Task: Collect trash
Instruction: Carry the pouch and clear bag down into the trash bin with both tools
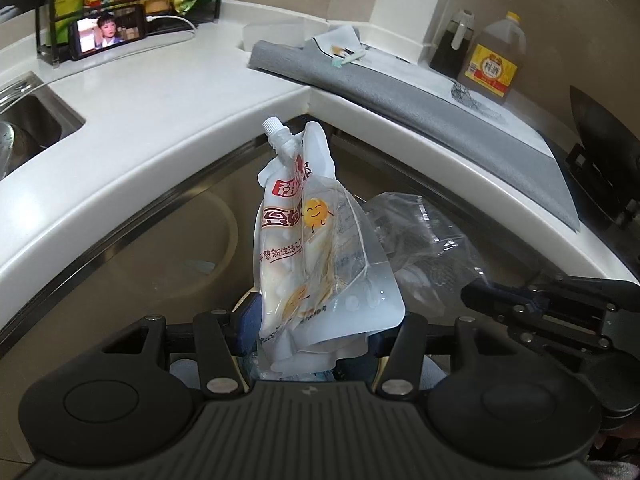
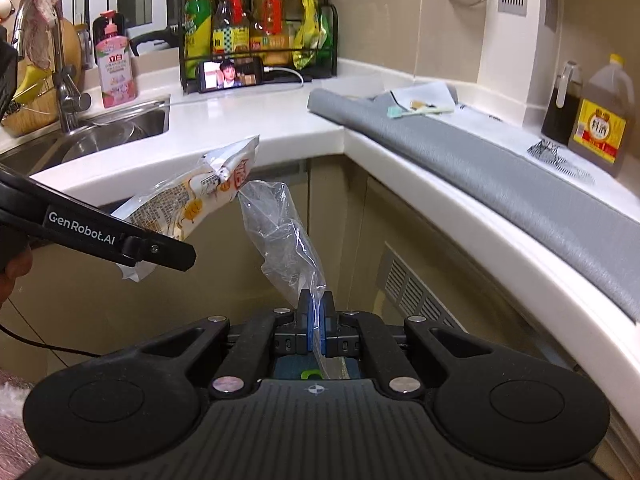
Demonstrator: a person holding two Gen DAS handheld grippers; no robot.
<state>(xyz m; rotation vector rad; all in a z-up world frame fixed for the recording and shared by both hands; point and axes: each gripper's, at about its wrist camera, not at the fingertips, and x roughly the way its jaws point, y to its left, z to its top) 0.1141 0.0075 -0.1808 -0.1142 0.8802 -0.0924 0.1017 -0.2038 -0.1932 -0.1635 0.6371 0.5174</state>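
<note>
Place: home kitchen | landmark: white L-shaped countertop (image 2: 256, 120) | steel sink (image 2: 120, 128) was set into its left end | condiment rack (image 2: 256, 28) was stood at its back corner | cooking-wine jug (image 2: 604, 120) was kept at its right end

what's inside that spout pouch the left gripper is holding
The spout pouch in the left gripper looks nearly empty: through its clear panel only pale residue and droplets show. The printed side hides the rest, and the white cap is on.
</note>
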